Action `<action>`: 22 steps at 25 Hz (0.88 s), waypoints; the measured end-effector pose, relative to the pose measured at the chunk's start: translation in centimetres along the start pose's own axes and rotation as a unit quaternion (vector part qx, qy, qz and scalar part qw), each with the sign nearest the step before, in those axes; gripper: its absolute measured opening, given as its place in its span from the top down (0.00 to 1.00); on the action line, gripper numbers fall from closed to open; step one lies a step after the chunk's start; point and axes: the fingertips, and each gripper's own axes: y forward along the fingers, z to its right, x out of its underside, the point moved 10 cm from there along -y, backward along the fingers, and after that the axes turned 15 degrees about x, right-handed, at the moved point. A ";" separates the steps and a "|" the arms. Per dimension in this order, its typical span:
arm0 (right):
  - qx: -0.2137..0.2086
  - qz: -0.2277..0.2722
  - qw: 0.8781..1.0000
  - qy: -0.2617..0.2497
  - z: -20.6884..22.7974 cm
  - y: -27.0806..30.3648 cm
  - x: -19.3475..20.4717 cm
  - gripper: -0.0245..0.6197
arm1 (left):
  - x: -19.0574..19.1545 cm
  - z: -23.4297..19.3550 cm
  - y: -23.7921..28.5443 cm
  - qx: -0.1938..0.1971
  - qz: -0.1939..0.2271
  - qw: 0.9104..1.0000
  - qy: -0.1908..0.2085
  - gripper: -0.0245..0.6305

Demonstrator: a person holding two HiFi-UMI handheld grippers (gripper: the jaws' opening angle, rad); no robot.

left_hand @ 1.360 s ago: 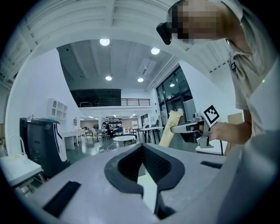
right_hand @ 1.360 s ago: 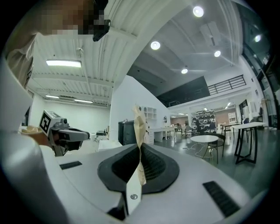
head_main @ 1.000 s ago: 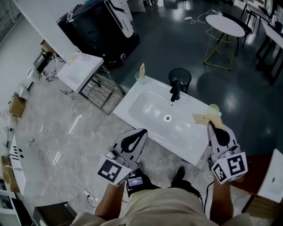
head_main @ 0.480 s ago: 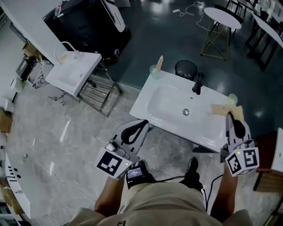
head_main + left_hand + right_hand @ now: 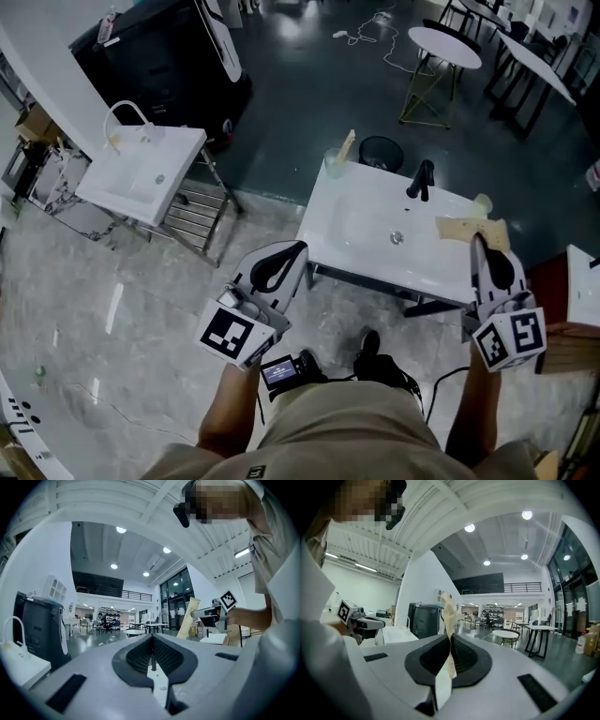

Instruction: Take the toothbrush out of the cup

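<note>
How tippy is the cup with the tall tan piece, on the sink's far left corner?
Likely tippy: the cup looks small and clear, so probably light, and the tan piece leans well above its rim. At the sink edge, it might fall off.

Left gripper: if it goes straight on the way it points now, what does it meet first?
Likely nothing close. Its own view shows the shut left gripper aimed at far tables; the white sink and the cup with a beige strip stand to the right. Depth is unclear.
</note>
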 end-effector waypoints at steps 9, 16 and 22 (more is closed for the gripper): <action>0.034 -0.015 0.999 0.014 1.2 0.8 1.4 0.94 | 2.1 -4.4 3.8 0.034 -0.038 0.999 -0.002 0.95; 0.031 -0.029 0.999 0.025 2.8 4.3 2.6 0.94 | 3.0 -7.9 8.2 0.040 -0.060 0.997 -0.003 0.95; 0.028 -0.060 0.997 0.036 4.8 8.7 5.8 0.94 | 7.0 -13.0 13.5 0.030 -0.093 0.995 -0.013 0.95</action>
